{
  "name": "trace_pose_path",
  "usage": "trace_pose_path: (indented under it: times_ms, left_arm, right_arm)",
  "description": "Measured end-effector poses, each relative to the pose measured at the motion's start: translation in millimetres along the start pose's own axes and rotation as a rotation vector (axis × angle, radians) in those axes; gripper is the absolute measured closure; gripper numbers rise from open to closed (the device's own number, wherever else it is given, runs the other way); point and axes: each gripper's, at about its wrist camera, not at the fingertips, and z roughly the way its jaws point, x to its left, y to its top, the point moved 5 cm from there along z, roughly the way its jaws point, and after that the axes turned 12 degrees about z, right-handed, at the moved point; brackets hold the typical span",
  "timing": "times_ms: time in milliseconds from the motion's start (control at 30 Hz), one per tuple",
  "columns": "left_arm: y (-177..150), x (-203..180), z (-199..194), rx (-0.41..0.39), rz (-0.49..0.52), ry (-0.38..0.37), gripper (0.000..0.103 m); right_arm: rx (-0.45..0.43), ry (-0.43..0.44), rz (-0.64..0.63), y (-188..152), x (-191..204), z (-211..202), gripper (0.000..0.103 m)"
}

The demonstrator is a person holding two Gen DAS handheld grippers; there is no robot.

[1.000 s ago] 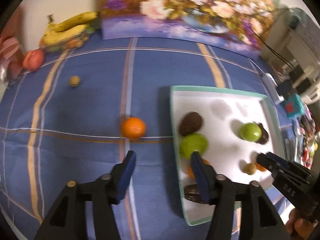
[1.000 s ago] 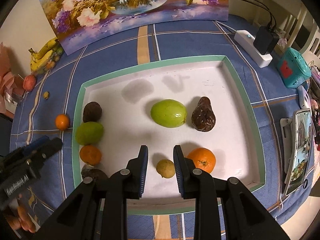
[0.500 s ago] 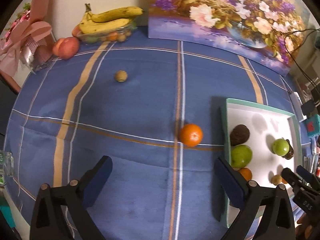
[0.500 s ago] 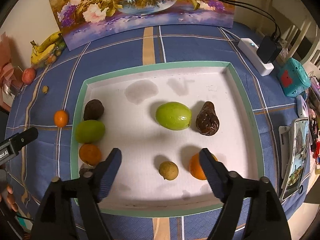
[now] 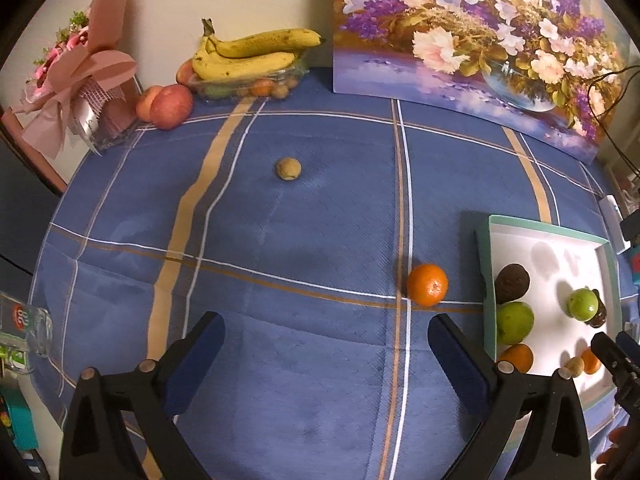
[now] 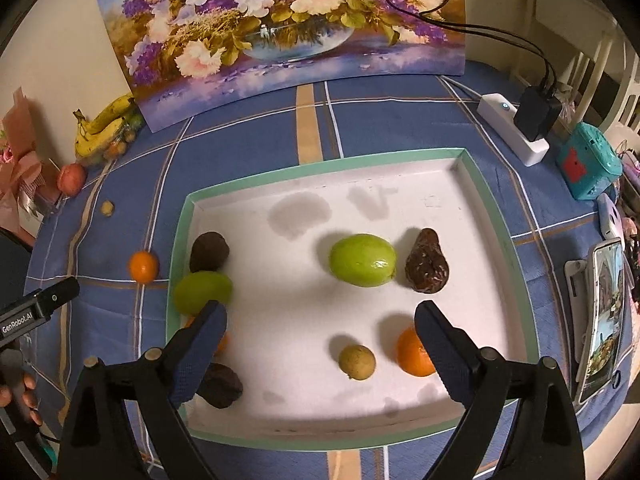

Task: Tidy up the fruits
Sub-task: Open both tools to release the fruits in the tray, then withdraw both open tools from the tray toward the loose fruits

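Orange tangerine (image 5: 427, 290) beyond left gripper (image 5: 326, 350) fingers, spread; right gripper (image 6: 320, 338) fingers spread.

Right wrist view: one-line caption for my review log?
Open right tool hovers over the white tray of sorted fruit; one orange sits outside.

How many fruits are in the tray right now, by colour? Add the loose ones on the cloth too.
In the tray:
Green: 2
Orange: 2 (one half hidden by the right gripper)
Dark brown: 3
Small tan: 1
Tray total: 8
Loose on the cloth:
Orange: 1
Small tan: 1
Total: 10
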Motion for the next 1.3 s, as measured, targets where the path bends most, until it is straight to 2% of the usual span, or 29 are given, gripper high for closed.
trace_pose_path:
  times_ms: [167,267,600,867,967,1167,1300]
  left_arm:
    - [1.1,6.5,-5.6,-0.019,0.012,0.020,0.000]
    - [1.5,12.0,-8.5,-0.028,0.007,0.026,0.000]
    - [-0.6,35.1,-14.2,-0.045,-0.042,0.021,0.000]
    - [-7.0,70.8,-20.6,-0.062,-0.123,0.036,0.000]
    - [-8.4,86.4,-24.6,-0.077,-0.167,0.034,0.000]
    - [-2.2,107.5,-27.8,-0.094,-0.239,-0.002,0.000]
    - [8.3,113.4,-23.8,-0.098,-0.246,-0.031,0.000]
  right_arm:
    - [0.019,-0.001,-0.031,-1.5,11.0,1.5,0.008]
    - [0.023,0.028,-0.032,-3.0,19.8,1.3,0.008]
    - [0.027,0.088,-0.092,-13.1,57.3,6.1,0.008]
    - [0.034,0.152,-0.101,-20.5,87.4,5.6,0.008]
    - [0.011,0.170,-0.103,-20.4,96.3,1.5,0.008]
    - [-0.051,0.259,-0.120,-14.8,118.7,-13.4,0.008]
    - [-0.074,0.289,-0.160,-11.8,139.2,-19.0,0.008]
